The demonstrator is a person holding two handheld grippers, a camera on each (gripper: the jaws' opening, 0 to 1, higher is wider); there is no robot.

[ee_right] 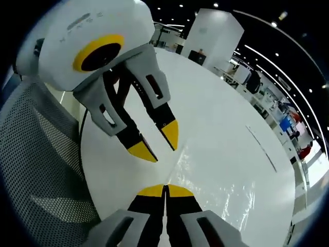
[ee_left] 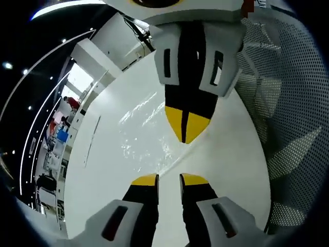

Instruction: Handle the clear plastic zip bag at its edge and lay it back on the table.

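The clear plastic zip bag (ee_left: 144, 131) lies flat on the white table (ee_left: 226, 154), showing mostly as glare; in the right gripper view the bag (ee_right: 221, 180) lies just ahead of my jaws. My left gripper (ee_left: 169, 179) is open with nothing between its tips, just short of the bag's near edge. It hangs open over the table's near side as the left gripper (ee_right: 157, 142) in the right gripper view. My right gripper (ee_right: 165, 191) is shut, and opposite it points down as the right gripper (ee_left: 187, 126) at the bag's edge. Whether film is pinched there is unclear.
A grey mesh chair back (ee_left: 293, 128) stands close against the table's edge, also the mesh chair (ee_right: 36, 154). A thin dark seam (ee_left: 92, 139) crosses the tabletop beyond the bag. Desks, screens and a person in red (ee_left: 73, 103) are far off across the room.
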